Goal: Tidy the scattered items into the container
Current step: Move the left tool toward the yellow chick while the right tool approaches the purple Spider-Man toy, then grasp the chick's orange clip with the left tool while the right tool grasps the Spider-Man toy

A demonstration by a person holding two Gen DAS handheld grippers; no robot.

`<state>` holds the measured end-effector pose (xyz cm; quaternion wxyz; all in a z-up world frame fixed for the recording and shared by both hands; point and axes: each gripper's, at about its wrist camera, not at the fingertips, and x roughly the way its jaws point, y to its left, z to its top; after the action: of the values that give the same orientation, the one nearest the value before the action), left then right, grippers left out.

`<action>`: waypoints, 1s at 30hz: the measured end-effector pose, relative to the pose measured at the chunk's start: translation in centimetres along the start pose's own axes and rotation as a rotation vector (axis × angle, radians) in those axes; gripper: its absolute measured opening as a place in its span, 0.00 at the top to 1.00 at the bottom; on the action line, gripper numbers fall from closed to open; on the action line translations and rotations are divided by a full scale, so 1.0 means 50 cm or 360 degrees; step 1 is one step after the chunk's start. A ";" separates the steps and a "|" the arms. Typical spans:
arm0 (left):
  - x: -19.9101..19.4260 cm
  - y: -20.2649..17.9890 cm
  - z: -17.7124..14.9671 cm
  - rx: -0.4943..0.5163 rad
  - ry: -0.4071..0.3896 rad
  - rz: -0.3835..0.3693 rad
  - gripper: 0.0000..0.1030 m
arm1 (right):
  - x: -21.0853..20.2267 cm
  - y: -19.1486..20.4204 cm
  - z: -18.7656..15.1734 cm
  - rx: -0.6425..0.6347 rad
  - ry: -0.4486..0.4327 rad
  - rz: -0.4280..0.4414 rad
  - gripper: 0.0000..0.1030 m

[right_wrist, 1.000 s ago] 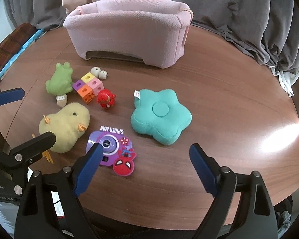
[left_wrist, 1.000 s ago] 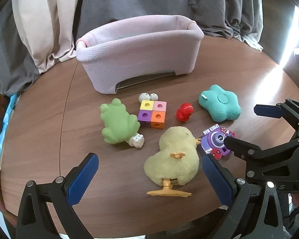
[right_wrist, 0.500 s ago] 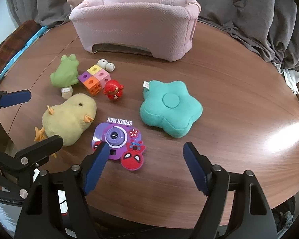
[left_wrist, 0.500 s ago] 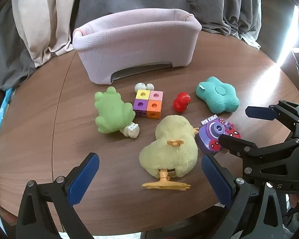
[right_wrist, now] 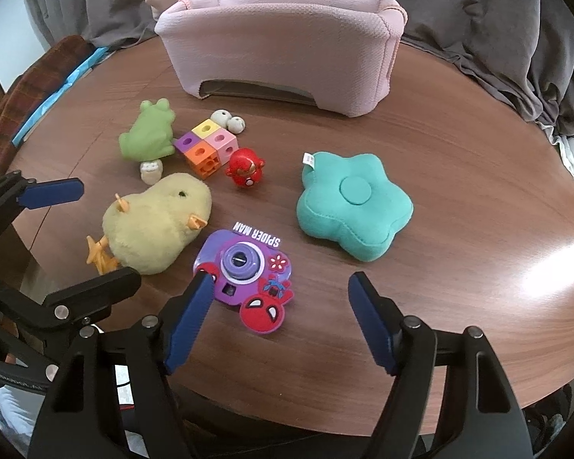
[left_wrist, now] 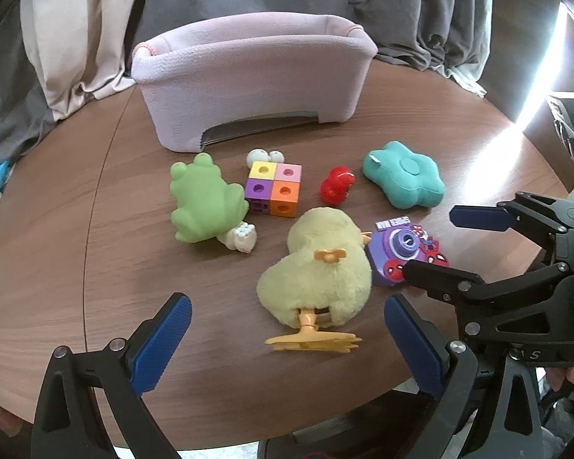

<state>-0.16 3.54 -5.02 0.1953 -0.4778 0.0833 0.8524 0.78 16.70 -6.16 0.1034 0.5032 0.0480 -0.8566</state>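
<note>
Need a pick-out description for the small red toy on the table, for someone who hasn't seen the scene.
Start at the pink fabric basket at the back of the round wooden table. In front of it lies a four-colour cube block; the red figure stands just right of that, left of the teal star cushion. It is the only all-red, egg-shaped piece.

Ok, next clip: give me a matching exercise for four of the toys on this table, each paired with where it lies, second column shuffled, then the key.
Things:
1. green frog
2. teal star cushion
3. red round figure
4. yellow chick plush

Places:
A. right of the toys, lying apart
B. against the purple toy camera, on its left
C. between the block cube and the cushion
D. left of the block cube, a small white figure at its near end

Pairs: 1-D, 2-A, 3-C, 4-B
</note>
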 end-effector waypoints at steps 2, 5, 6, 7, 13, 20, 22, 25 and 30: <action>-0.004 0.002 0.001 -0.0013 -0.0014 -0.0029 0.04 | 0.001 0.004 0.000 -0.0011 0.0004 0.0000 0.31; -0.008 0.009 0.006 -0.0046 -0.0026 -0.0058 0.04 | 0.006 0.015 -0.002 -0.0047 0.0020 0.0000 0.31; -0.009 0.011 0.005 -0.0048 -0.0028 -0.0056 0.04 | 0.006 0.019 -0.003 -0.0055 0.0023 -0.0003 0.31; -0.008 0.013 0.005 -0.0051 -0.0027 -0.0055 0.04 | 0.009 0.023 -0.001 -0.0063 0.0024 -0.0012 0.31; -0.001 0.018 0.001 -0.0065 0.0006 -0.0114 0.13 | 0.019 0.027 -0.004 -0.0083 0.0040 -0.0011 0.31; 0.018 0.015 -0.006 -0.0071 0.0060 -0.0195 0.38 | 0.034 0.036 -0.005 -0.0097 0.0050 -0.0015 0.31; 0.022 0.017 -0.007 -0.0078 0.0069 -0.0206 0.43 | 0.038 0.039 -0.005 -0.0101 0.0051 -0.0009 0.31; 0.024 0.018 -0.007 -0.0084 0.0075 -0.0232 0.49 | 0.043 0.045 -0.005 -0.0112 0.0050 0.0001 0.33; 0.023 0.016 -0.008 -0.0079 0.0075 -0.0235 0.51 | 0.045 0.050 -0.002 -0.0115 0.0038 0.0013 0.39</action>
<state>-0.71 2.97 -6.22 0.2437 -0.5073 0.0312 0.8260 0.37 14.01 -8.13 0.1244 0.5096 0.0779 -0.8478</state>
